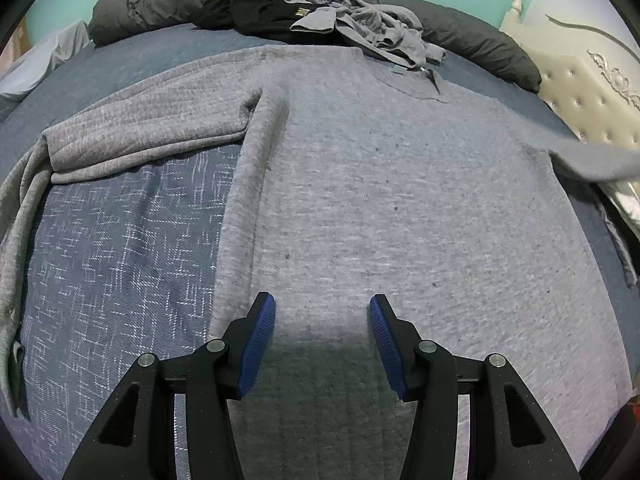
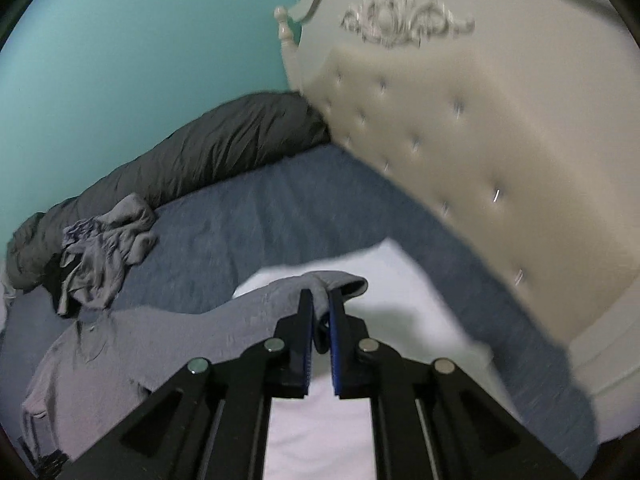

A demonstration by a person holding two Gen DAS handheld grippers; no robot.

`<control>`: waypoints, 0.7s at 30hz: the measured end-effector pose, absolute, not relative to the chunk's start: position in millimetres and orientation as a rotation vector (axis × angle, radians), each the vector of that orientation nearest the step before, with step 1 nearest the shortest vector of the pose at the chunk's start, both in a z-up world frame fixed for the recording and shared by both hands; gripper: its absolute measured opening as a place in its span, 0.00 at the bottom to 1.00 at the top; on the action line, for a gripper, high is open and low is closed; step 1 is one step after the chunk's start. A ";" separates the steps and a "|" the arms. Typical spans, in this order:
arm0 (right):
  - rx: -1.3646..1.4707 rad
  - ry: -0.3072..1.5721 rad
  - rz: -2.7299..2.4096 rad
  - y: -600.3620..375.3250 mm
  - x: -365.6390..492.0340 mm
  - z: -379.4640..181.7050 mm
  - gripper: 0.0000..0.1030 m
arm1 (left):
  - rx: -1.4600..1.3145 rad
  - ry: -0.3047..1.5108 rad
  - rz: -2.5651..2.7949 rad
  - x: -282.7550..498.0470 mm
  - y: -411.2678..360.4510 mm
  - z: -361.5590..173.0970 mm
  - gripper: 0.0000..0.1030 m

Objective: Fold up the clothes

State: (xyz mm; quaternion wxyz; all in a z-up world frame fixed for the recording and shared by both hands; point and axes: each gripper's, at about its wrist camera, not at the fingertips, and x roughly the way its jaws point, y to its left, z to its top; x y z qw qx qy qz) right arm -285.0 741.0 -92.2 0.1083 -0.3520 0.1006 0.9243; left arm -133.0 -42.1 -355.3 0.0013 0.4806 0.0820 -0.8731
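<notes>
A grey long-sleeved sweater (image 1: pixel 400 184) lies flat on the blue bedspread (image 1: pixel 120 240). Its left sleeve (image 1: pixel 152 136) is spread out to the side. My left gripper (image 1: pixel 322 308) hovers over the sweater's lower part, open, with nothing between its blue pads. The sweater's right sleeve (image 1: pixel 600 162) is lifted off the bed at the right edge. In the right wrist view my right gripper (image 2: pixel 320 300) is shut on that sleeve's cuff (image 2: pixel 336 282), which hangs above a white pillow (image 2: pixel 400 300). The sweater's body (image 2: pixel 120 352) trails down to the left.
A pile of grey and black clothes (image 1: pixel 340 20) lies at the far side, against a rolled dark grey duvet (image 1: pixel 160 0). A cream tufted headboard (image 2: pixel 480 140) stands to the right. A teal wall (image 2: pixel 140 60) is behind the bed.
</notes>
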 end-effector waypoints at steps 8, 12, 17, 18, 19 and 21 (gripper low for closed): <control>-1.082 0.152 2.596 761.5 -325.7 -89.4 0.06 | 1.515 0.212 -2.739 -137.1 -35.6 -356.0 0.52; -1.127 0.127 2.542 768.6 -335.3 -115.2 0.06 | 1.520 0.187 -2.742 -139.9 -31.6 -356.4 0.52; -1.091 0.174 2.382 788.8 -324.3 -139.6 0.18 | 1.525 0.196 -2.745 -141.5 -31.4 -356.4 0.52; -1.069 0.214 2.388 790.9 -319.7 -139.7 0.22 | 1.526 0.197 -2.745 -141.8 -31.4 -356.6 0.52; -1.052 0.242 2.401 790.3 -315.4 -139.5 0.25 | 1.527 0.198 -2.745 -142.2 -31.4 -356.8 0.52; -1.030 0.269 2.453 778.6 -307.7 -139.0 0.34 | 1.529 0.217 -2.749 -141.4 -30.9 -355.6 0.52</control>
